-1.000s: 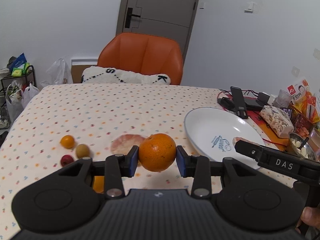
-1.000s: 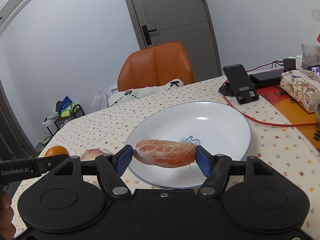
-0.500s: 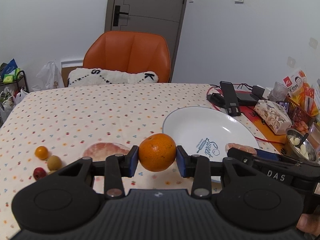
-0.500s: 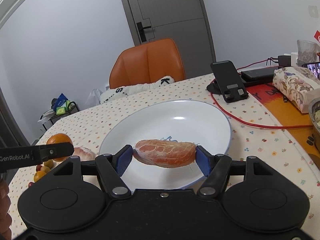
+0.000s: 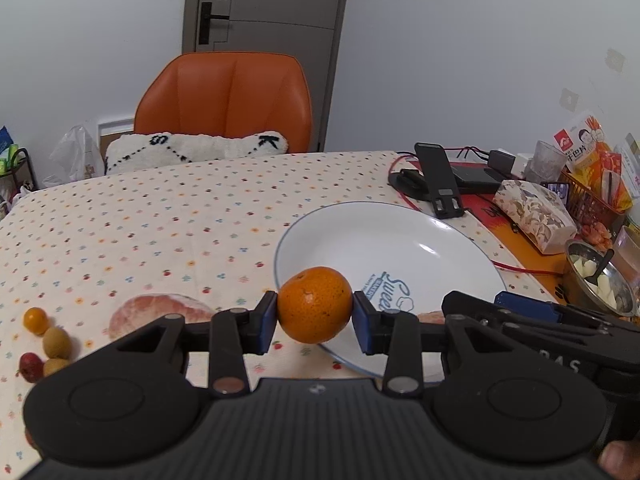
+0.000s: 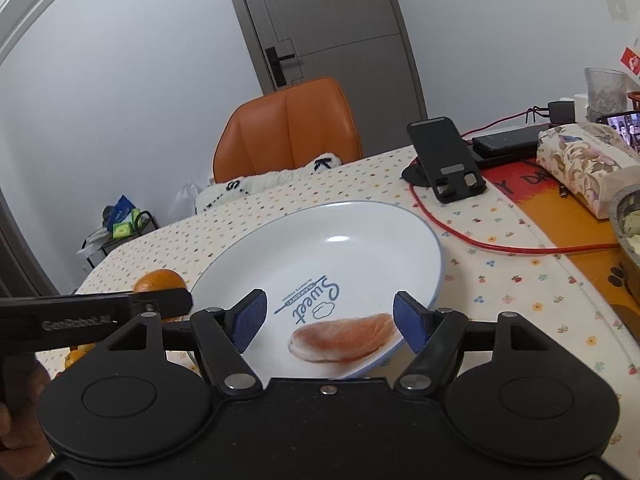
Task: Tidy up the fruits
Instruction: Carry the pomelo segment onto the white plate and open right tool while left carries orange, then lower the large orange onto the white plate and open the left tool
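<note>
our right gripper [image 6: 330,322] let go and its fingers are now wide apart | pomelo piece [image 6: 343,337] lies in the white plate [image 6: 400,216] | our left gripper [image 5: 314,316] squeezes the orange [image 5: 314,304] over the plate's near edge

1. Even, soft indoor light from overhead; both views bright, sharp.
2. Small glare spot on glossy round white ceramic plate [image 6: 332,240], also [image 5: 426,248].
3. Faint, diffuse shadows on dotted cream tablecloth [image 5: 160,216].
4. Strong fisheye bending; dark vignette at corners.
</note>
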